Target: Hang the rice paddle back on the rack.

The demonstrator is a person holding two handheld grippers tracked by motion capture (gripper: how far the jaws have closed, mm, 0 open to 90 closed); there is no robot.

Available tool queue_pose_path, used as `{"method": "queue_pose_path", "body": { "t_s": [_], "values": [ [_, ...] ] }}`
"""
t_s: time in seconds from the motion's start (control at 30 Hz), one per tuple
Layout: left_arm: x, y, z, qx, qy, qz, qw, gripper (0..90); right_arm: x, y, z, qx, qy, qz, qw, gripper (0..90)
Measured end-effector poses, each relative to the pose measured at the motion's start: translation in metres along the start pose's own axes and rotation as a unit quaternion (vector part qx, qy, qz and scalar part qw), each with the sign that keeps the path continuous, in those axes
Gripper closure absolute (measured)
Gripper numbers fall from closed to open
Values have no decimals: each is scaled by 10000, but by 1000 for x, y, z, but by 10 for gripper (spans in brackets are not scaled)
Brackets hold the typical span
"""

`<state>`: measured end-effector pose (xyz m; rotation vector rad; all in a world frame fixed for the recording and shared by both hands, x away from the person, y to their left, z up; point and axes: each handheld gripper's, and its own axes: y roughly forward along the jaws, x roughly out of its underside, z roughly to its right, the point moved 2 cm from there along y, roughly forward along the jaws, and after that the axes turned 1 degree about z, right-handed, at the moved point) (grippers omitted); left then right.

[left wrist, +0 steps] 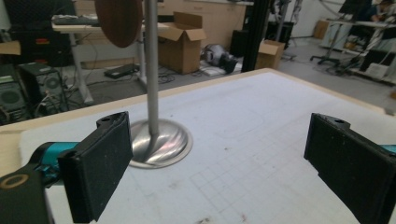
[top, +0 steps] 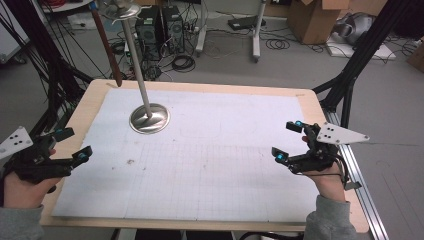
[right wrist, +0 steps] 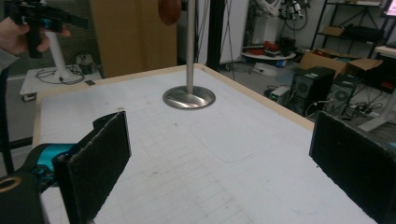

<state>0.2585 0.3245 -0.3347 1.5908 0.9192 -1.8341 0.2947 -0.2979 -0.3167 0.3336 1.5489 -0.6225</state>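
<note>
Left hand-held gripper (top: 74,145), right hand-held gripper (top: 288,141): jaws spread wide, empty, above white gridded surface (top: 200,165). Polished steel stand (top: 149,118) top cut off.

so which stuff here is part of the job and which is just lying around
Part of the job:
- metal stand on the white mat
- brown wooden piece hanging from the stand's top
- left gripper, open
- right gripper, open

Just lying about:
- cardboard boxes
- computer towers
- floor cables

Even, soft indoor light, faint shadows, slight glare on the steel base (top: 149,119), mild overall blur.
</note>
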Motion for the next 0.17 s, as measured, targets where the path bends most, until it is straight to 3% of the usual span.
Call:
{"method": "queue_pose_path", "body": {
  "t_s": [0.17],
  "values": [
    [2,3,2,-34,56,-56,10000,83,-1,-4,1,-13,36,147,9999,40]
  ]
}}
